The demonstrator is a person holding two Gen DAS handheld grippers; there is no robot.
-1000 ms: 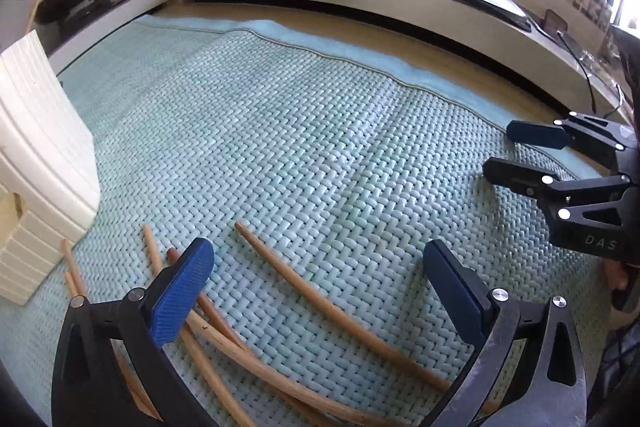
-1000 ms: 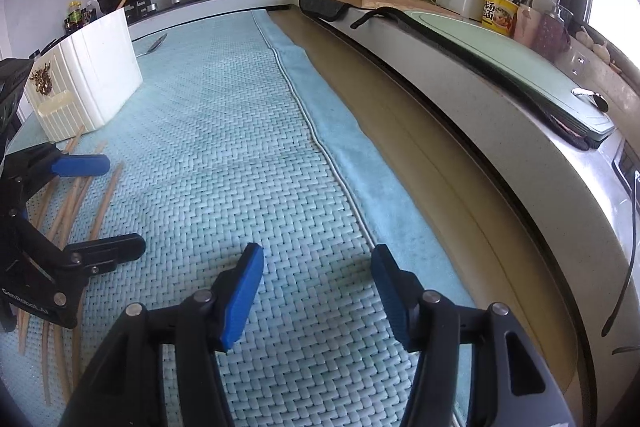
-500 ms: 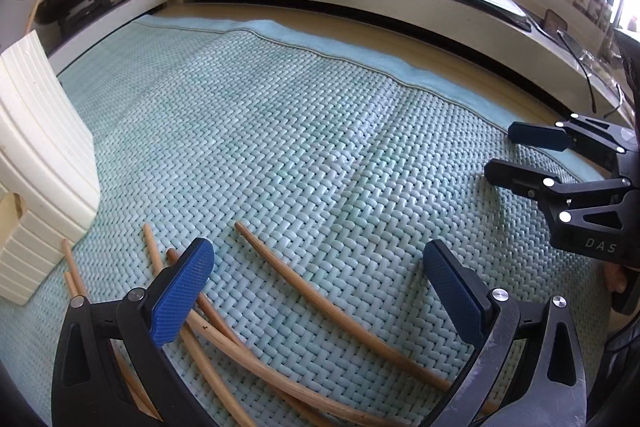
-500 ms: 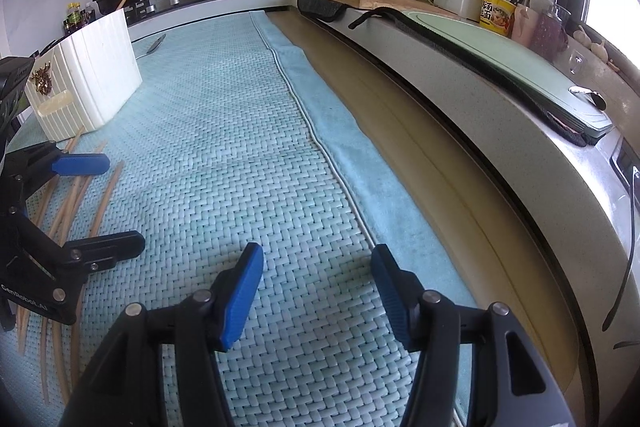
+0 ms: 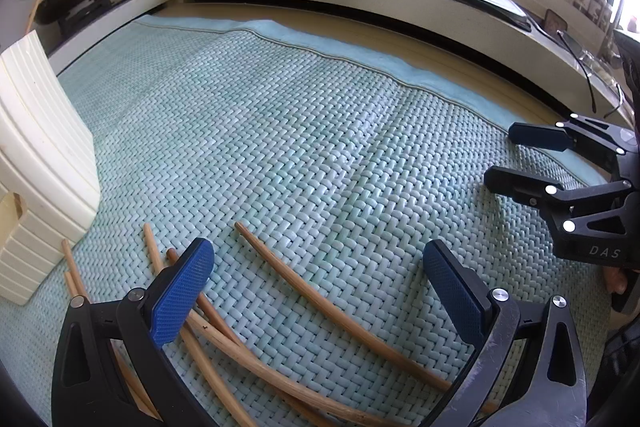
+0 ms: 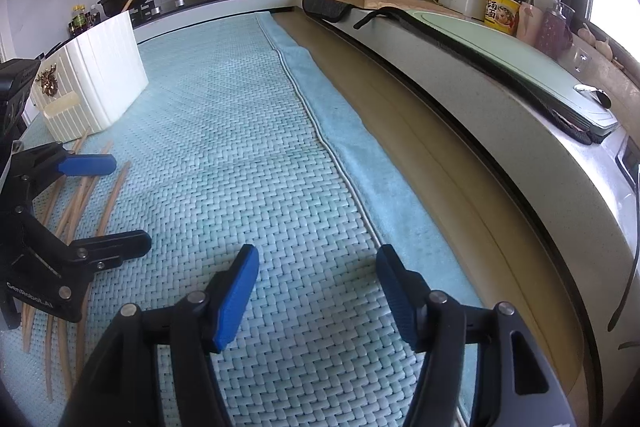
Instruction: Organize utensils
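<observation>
Wooden chopsticks [image 5: 344, 323] lie loose on the woven mat [image 5: 304, 147] beside the white utensil holder [image 5: 36, 163], the left gripper [image 5: 316, 291] poised spread-jawed above them, presumably for pickup, the right gripper [image 6: 316, 291], just widened, clasping nothing.

Several long, thin wooden chopsticks [image 5: 340, 319] lie flat and loose on the woven green mat [image 5: 300, 131], some crossing. A white ribbed box [image 5: 40, 163] stands just beside their far tips, left.
</observation>
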